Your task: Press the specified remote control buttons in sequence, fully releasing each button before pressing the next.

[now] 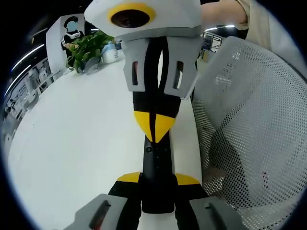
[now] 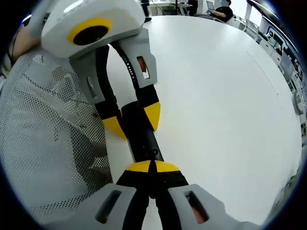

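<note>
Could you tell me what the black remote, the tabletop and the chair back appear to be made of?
The slim black remote control looks like matte plastic, with a dull, even sheen. The white tabletop looks like smooth laminate, uniform and faintly glossy. The white perforated chair back seems to be mesh, possibly plastic or fabric, with regular small holes.

Right gripper view. Right gripper (image 2: 151,167) rises from the bottom edge, its yellow-tipped jaws closed together, tips meeting on the near end of the black remote control (image 2: 142,135). The remote lies lengthwise on the white table (image 2: 225,96), running away from the camera toward upper left. Left gripper (image 2: 133,120) enters from the top left, facing the camera; its two yellow-tipped jaws stand on either side of the remote's far end, clamped on it. A white mesh chair back (image 2: 48,143) is at the left, beside the table edge. A seated person (image 2: 221,11) is at the table's far end.
</note>
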`<state>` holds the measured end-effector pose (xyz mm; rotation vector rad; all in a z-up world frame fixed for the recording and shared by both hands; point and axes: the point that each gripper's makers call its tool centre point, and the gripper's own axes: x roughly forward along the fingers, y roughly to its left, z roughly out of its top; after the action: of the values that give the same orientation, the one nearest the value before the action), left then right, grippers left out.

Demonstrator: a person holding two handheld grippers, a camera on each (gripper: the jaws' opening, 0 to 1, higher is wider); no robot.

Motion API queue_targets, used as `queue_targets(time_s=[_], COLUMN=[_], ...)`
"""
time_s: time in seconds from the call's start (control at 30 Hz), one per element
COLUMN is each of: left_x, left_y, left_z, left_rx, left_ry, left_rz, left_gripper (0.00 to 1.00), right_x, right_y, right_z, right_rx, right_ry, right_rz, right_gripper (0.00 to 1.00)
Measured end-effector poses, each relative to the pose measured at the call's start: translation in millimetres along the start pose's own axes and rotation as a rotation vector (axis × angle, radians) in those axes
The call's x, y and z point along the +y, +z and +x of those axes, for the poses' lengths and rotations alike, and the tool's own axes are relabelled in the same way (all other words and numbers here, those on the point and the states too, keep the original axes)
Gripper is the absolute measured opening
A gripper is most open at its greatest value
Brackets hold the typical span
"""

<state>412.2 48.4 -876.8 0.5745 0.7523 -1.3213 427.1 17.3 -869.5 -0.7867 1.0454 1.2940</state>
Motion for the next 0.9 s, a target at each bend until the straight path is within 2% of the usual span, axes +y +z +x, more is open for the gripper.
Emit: queue_targets(time_s=[0.3, 0.4, 0.5, 0.9], left_x=[0.0, 0.1, 0.2, 0.1], left_y=[0.1, -0.1, -0.2, -0.4], left_z=[0.0, 0.1, 0.1, 0.5], left_rx=[-0.002, -0.004, -0.003, -0.004], left_ry=[0.001, 0.001, 0.001, 0.005], left_rz=[-0.002, -0.005, -0.002, 0.001], left_gripper=[0.25, 0.25, 0.25, 0.25], right_x=[-3.5, -4.5, -5.7, -5.7], right_y=[-0.7, -1.6, -2.0, -3.0], right_z=[2.1, 2.3, 2.5, 2.3], right_rx=[0.039, 0.038, 0.038, 0.031], right_ry=[0.018, 0.053, 0.069, 0.112], right_rz=[0.006, 0.078, 0.094, 0.094], right_gripper=[0.0, 0.0, 0.0, 0.0])
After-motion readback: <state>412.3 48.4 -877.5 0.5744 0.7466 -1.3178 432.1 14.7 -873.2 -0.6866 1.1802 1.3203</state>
